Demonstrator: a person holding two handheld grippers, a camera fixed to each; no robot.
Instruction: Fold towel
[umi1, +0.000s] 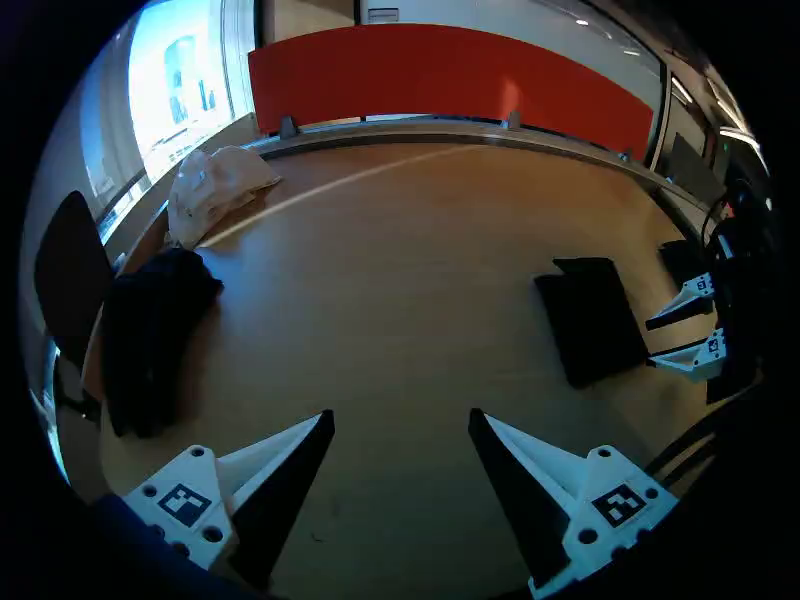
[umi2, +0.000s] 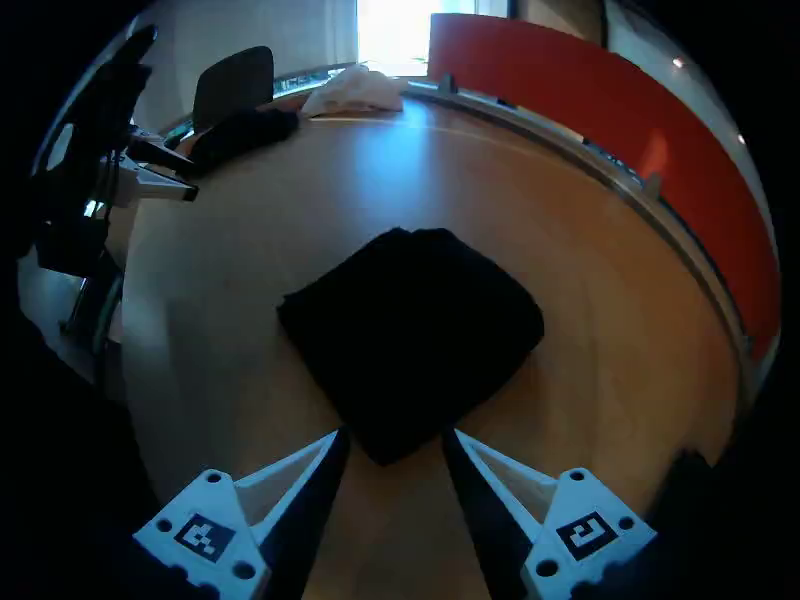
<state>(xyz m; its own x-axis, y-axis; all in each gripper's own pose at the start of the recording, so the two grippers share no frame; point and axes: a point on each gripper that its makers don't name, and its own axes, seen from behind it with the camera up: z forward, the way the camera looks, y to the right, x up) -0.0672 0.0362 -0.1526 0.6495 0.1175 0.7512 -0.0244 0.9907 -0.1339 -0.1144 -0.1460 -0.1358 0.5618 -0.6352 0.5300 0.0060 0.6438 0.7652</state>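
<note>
The black towel (umi2: 415, 320) lies on the wooden table (umi2: 600, 330) as a thick, roughly square pad, so the folding looks nearly or fully done. What remains is probably one more halving or a squaring-up.

In the right gripper view, the right gripper (umi2: 395, 435) sits low at the towel's near corner. Its fingers are moderately parted, and the corner pokes into the gap between the tips. Whether the tips already press on the cloth is hard to tell, but they look set beside it rather than pinched on it.

The left gripper (umi1: 400, 415) is spread wide over bare wood and holds nothing. The towel (umi1: 590, 320) is well off to its right, with the right gripper (umi1: 650, 343) at the towel's far side.

For another fold, the right gripper should slide under every layer at that corner before closing, or the stack will peel apart. The left gripper should come across and take the neighbouring corner. Both should then lift low and level, carry the edge straight over to the opposite edge and lay it down flush. The pad is thick, so the fold is likely to spring open unless it is pressed.

A dark heap of cloth (umi1: 150, 330) and a pale bundle (umi1: 215, 185) lie far to the left gripper's left, clear of the work.
</note>
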